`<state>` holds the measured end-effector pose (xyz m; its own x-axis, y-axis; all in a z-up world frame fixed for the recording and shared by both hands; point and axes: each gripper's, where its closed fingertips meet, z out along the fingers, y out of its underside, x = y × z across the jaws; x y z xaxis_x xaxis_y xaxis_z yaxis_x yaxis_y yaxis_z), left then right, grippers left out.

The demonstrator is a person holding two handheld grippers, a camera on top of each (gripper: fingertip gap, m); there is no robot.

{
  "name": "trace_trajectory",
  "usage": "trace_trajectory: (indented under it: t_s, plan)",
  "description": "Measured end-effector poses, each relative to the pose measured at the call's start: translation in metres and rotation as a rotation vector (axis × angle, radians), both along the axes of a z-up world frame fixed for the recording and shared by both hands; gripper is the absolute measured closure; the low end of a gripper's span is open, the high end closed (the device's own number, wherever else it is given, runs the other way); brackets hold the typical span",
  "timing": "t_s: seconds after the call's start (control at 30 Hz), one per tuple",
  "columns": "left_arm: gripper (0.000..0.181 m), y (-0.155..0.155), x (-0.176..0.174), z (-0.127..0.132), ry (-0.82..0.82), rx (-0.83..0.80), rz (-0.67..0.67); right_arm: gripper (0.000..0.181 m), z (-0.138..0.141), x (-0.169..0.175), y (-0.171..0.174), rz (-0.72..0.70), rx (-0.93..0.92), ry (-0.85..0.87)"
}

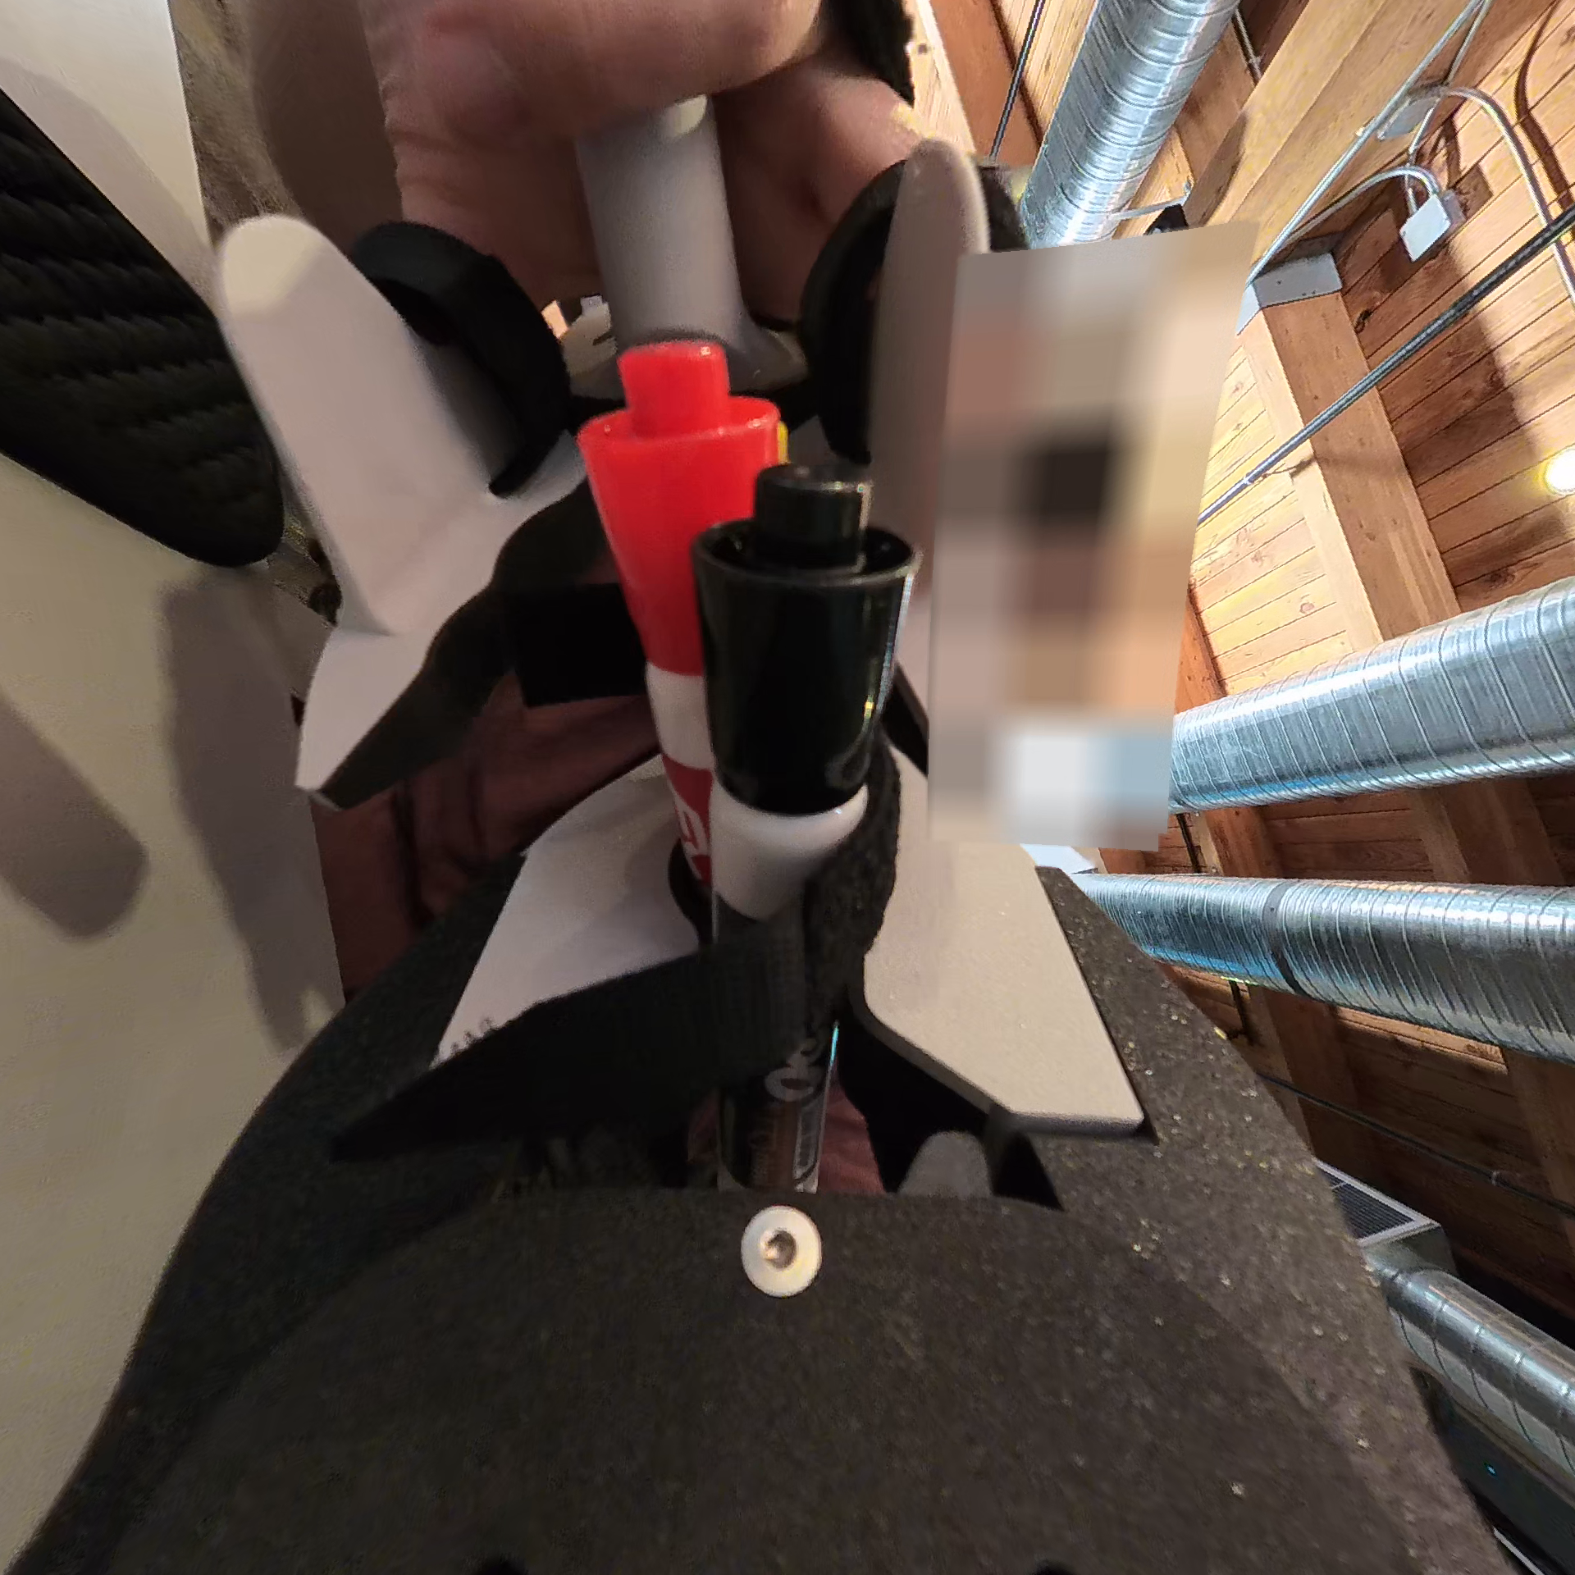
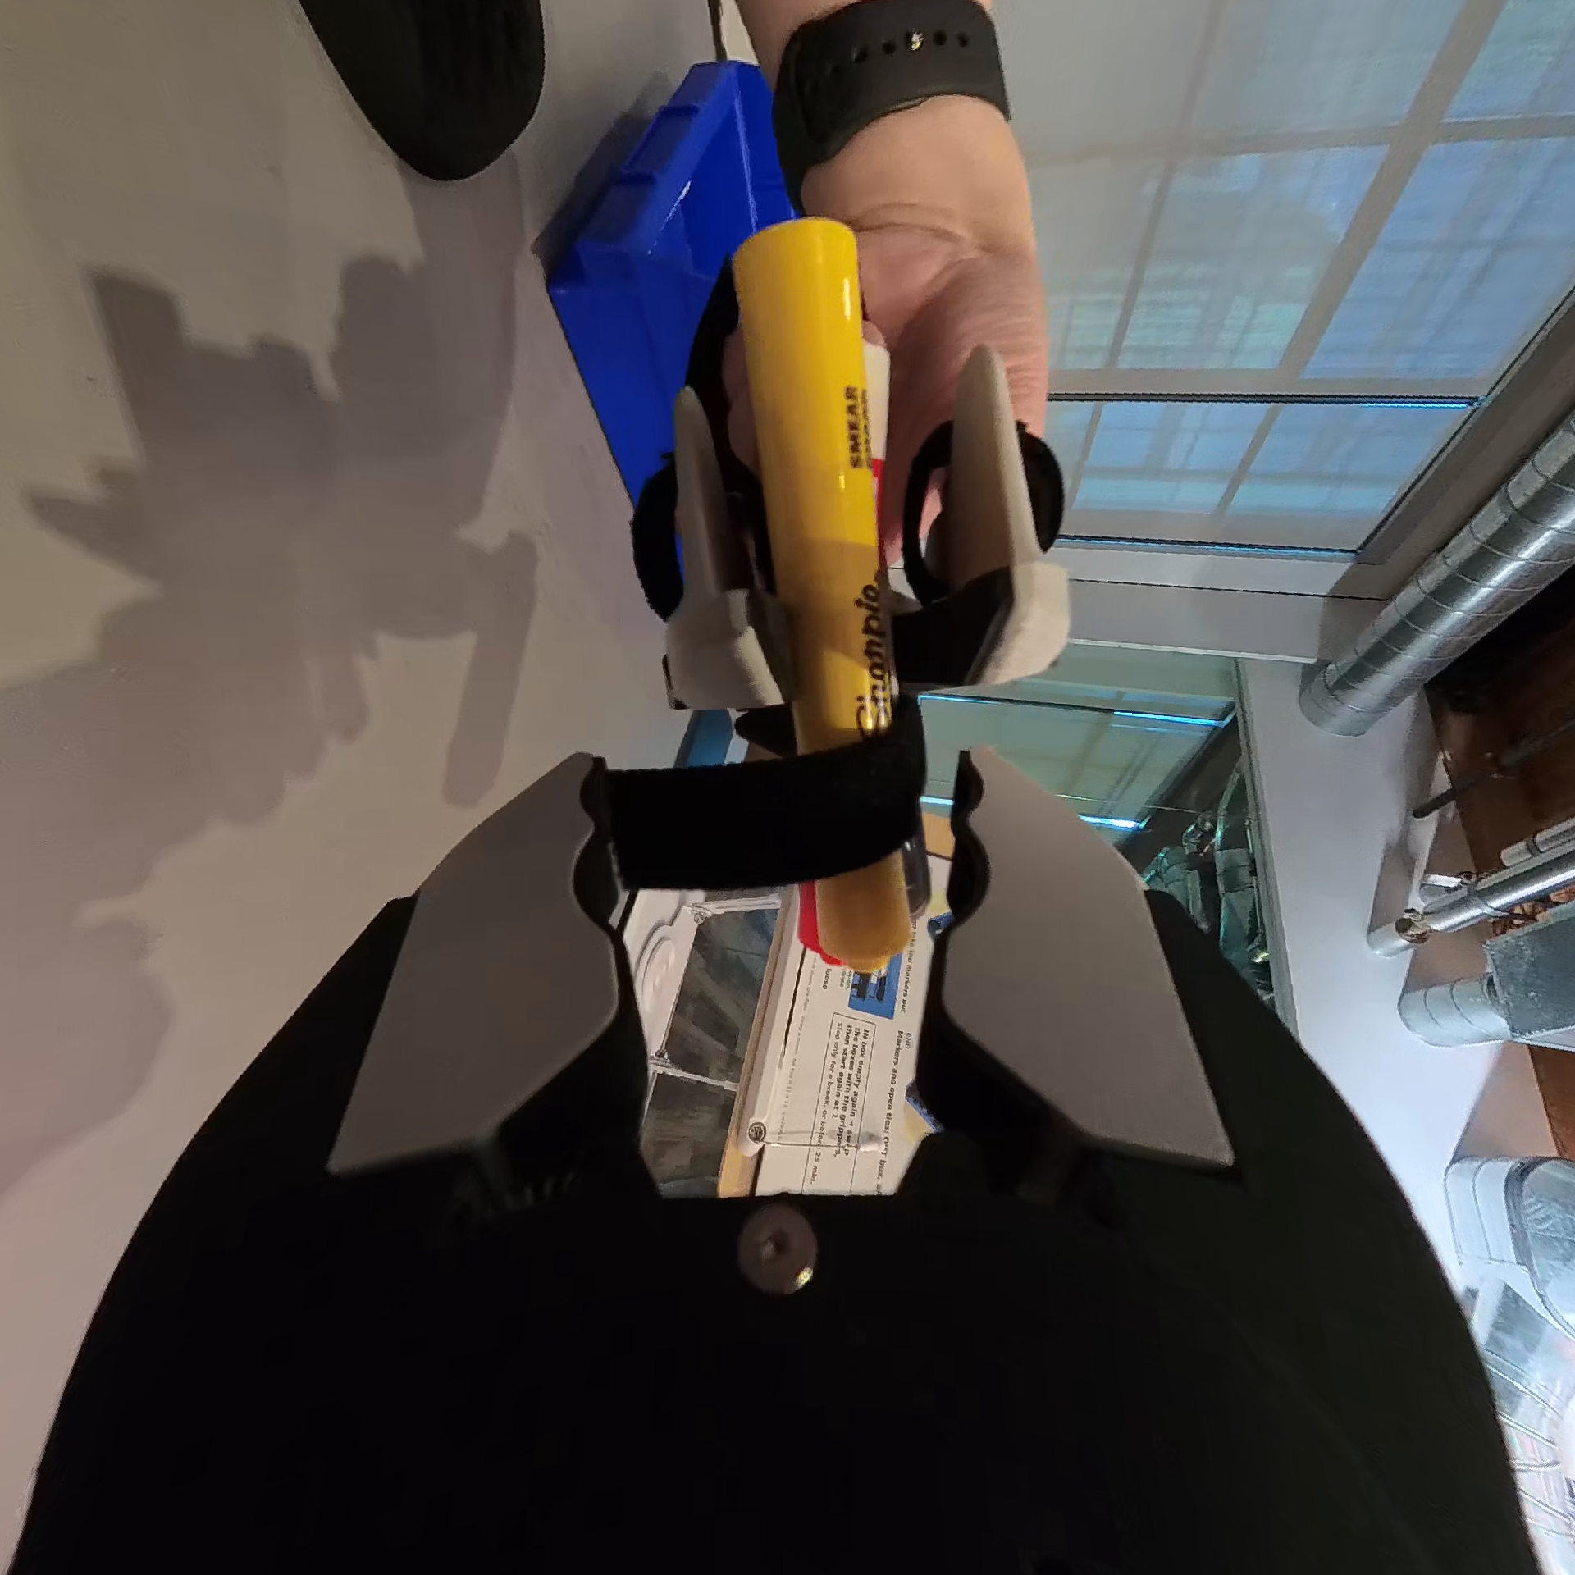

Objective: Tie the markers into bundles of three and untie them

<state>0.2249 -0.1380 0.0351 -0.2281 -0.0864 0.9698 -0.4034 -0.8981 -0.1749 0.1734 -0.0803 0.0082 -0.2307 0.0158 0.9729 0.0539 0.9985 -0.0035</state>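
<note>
My left gripper [image 1: 775,920] is shut on three markers held upright: a red marker [image 1: 665,511], a black marker [image 1: 801,648] and a yellow marker [image 2: 810,477]. A black strap [image 2: 750,810] loops around them just above the jaws; it also shows in the left wrist view [image 1: 852,861]. My right gripper [image 2: 784,818] is open, its jaws wide on either side of the bundle. The strap's free end lies against its left finger [image 2: 545,895]. The left gripper [image 2: 852,648] shows farther off in the right wrist view, gripping the markers, with a hand behind it.
A blue bin [image 2: 648,256] stands on the white table [image 2: 213,426] behind the bundle. A printed sheet [image 2: 810,1091] lies below the right gripper. A black object [image 2: 443,85] sits at the table's far side. Metal ducts [image 1: 1364,707] and wooden boards fill the background. Some 7 cm of space lies between my two pairs of fingers.
</note>
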Motion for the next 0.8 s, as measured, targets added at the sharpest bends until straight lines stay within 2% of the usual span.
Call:
trace_trajectory:
  t_s: [0.2,0.33,0.43,0.5,0.57,0.63,0.7,0.8]
  plan:
    - [0.152,-0.001,-0.003,0.002,0.0,0.008,0.002,0.1,0.005,0.009,0.001,-0.013,-0.043,0.04]
    - [0.152,-0.003,-0.007,0.006,0.007,0.018,0.01,0.099,0.014,0.033,0.01,-0.019,-0.249,0.144]
    - [0.152,-0.007,-0.009,0.01,0.006,0.027,0.009,0.105,0.011,0.052,0.016,0.05,-0.652,0.157]
    - [0.152,-0.009,-0.009,0.011,0.009,0.031,0.001,0.112,0.004,0.055,0.015,0.157,-1.057,0.046]
    - [0.152,-0.008,-0.007,0.011,0.015,0.029,-0.004,0.103,0.007,0.051,0.016,0.276,-1.475,-0.089]
    - [0.152,-0.007,-0.004,0.012,0.013,0.028,-0.01,0.095,0.015,0.045,0.025,0.4,-1.774,-0.181]
    - [0.151,-0.006,-0.001,0.013,0.01,0.032,-0.02,0.085,0.022,0.037,0.033,0.489,-1.921,-0.223]
    - [0.152,-0.007,0.002,0.016,-0.003,0.04,-0.043,0.073,0.032,0.029,0.027,0.609,-2.009,-0.289]
